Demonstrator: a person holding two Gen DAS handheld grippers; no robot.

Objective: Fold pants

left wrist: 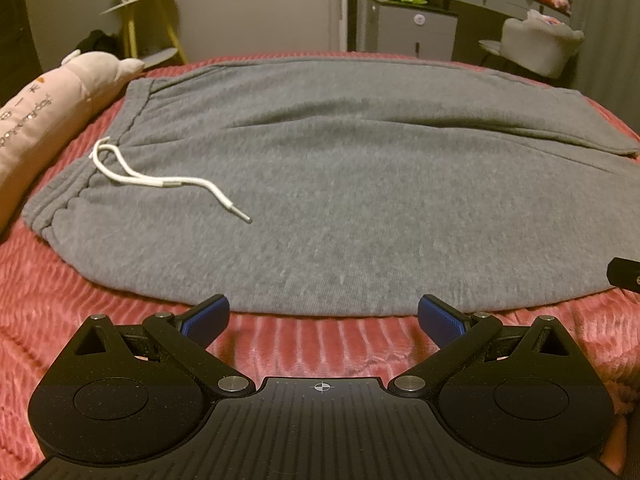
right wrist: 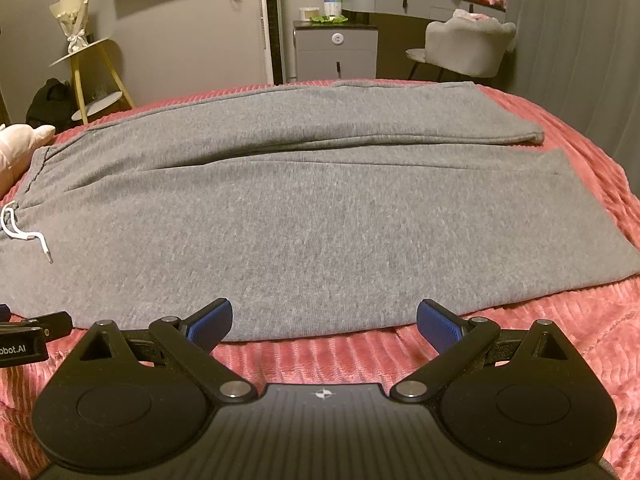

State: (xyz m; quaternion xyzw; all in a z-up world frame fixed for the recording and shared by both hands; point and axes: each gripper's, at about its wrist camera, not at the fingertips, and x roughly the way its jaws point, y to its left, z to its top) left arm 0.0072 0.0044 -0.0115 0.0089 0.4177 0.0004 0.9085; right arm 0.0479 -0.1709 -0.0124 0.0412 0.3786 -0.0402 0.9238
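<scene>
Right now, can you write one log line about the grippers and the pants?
pants: flat on bed, unfolded | left gripper: open, at near edge | right gripper: open, at near edge | cord: loose

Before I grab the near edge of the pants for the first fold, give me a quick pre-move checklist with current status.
1. Left gripper open, holding nothing: ok.
2. Right gripper open, holding nothing: ok.
3. Pants spread flat on the blanket, legs side by side: ok.
4. Near edge of the pants just ahead of both grippers: ok.
5. Drawstring lying loose on top of the pants: not ok.
6. Far hem fully flat: cannot tell.
</scene>
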